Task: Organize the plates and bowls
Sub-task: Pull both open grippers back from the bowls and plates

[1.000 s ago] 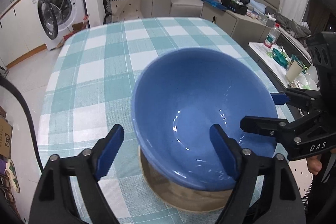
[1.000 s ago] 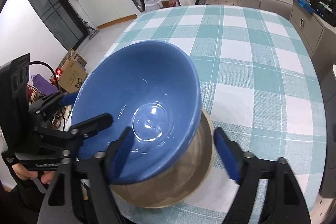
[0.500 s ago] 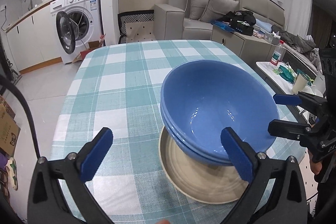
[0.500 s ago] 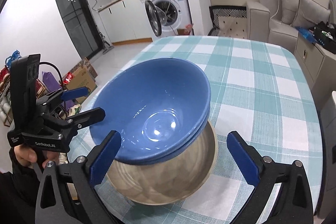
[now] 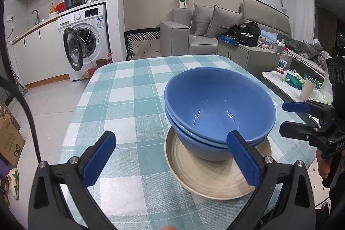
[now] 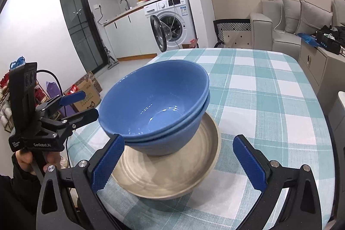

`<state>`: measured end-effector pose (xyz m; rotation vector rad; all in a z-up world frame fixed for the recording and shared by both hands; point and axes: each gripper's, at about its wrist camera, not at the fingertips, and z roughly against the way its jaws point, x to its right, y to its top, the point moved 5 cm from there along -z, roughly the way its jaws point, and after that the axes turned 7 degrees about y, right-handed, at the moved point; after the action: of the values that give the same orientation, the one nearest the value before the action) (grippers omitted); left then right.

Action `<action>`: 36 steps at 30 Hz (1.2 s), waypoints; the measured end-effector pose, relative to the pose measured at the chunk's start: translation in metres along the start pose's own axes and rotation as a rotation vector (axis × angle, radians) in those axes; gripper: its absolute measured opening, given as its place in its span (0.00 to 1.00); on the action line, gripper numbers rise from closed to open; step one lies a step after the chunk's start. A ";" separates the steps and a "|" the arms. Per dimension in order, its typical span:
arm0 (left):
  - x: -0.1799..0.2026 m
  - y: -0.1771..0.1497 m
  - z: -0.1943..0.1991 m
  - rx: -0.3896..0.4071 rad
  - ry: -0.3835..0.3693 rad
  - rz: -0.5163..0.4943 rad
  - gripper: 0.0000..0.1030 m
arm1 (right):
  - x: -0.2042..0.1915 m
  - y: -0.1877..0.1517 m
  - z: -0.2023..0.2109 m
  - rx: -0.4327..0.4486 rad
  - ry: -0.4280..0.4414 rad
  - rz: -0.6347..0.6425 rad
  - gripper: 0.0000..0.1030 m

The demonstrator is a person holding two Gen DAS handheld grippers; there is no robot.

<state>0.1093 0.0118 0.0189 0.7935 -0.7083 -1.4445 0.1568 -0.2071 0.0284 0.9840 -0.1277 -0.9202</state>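
1. Two blue bowls (image 5: 217, 109) are being seen nested one inside the other, standing upright on a beige plate (image 5: 215, 178) near the front edge of the table.
2. The stack is being carried by the plate alone; the lower bowl's foot is being rested on the plate's far part, so that the plate's ribbed near part is being left bare.
3. The plate is being supported by a teal and white checked tablecloth (image 5: 129, 100) that is covering the table.
4. The left gripper (image 5: 170, 162) is being held low in front of the stack with its jaws spread wide and nothing clasped; its right blue pad is being shown in front of the bowls' near left side, whether touching cannot be told, and its left pad is being kept well apart over the cloth.
5. The right gripper (image 6: 179, 163) is likewise being held released, with nothing between its pads; its left pad is being seen in front of the bowls and the plate's rim, and its right pad is being held apart over the cloth.
6. Each gripper is being caught in the other's view at the stack's outer side, gripped by a hand (image 6: 25, 162).
7. Beyond the table, a washing machine (image 5: 84, 44) with its door open and a grey sofa (image 5: 207, 31) are being shown.
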 end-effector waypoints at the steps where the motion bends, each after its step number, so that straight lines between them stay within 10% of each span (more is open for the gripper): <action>1: 0.000 -0.001 0.002 0.004 0.002 0.000 1.00 | -0.001 -0.001 0.002 0.008 0.000 0.004 0.99; 36: 0.003 -0.053 0.046 0.175 0.043 0.021 1.00 | -0.039 -0.058 0.044 0.195 -0.027 0.123 0.99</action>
<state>0.0417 0.0079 0.0019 0.9459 -0.8157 -1.3553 0.0760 -0.2211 0.0214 1.1315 -0.3027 -0.8190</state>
